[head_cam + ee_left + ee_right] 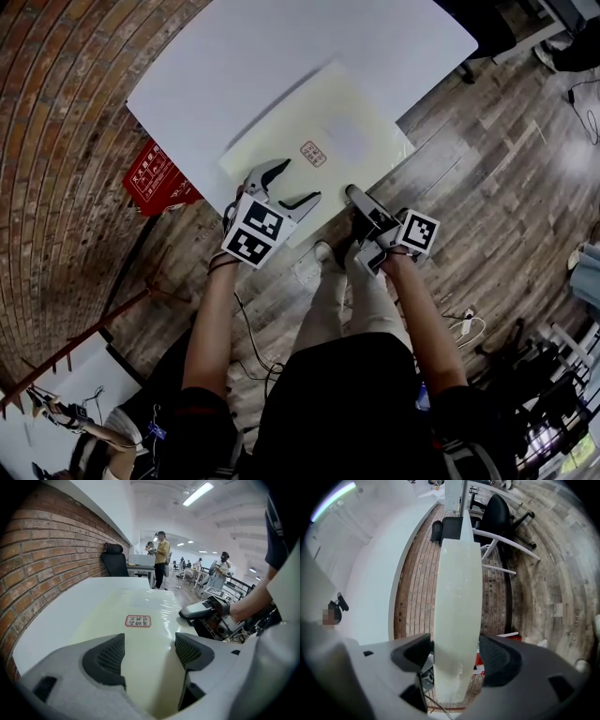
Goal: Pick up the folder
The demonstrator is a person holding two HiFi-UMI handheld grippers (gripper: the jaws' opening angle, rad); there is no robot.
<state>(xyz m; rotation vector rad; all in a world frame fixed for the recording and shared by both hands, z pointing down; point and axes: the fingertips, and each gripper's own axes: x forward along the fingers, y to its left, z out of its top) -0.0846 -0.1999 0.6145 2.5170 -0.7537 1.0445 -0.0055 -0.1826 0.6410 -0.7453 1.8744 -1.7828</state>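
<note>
A pale yellow folder (319, 141) with a small red-printed label (313, 153) lies on the white table (234, 66), its near edge overhanging toward me. My left gripper (298, 181) hovers open over the folder's near left part; in the left gripper view its jaws (150, 641) frame the folder (140, 606) with nothing between them. My right gripper (356, 195) points level at the near edge. In the right gripper view the folder (457, 597) shows edge-on between the wide-set jaws of that gripper (456, 651), one above and one below, not clamped.
A red printed object (155, 178) sits under the table by the brick wall (56, 141). The floor is wood planks, with a white cable (469, 328) at my right. A black office chair (501, 508) stands beyond the table. People (161, 550) stand far off.
</note>
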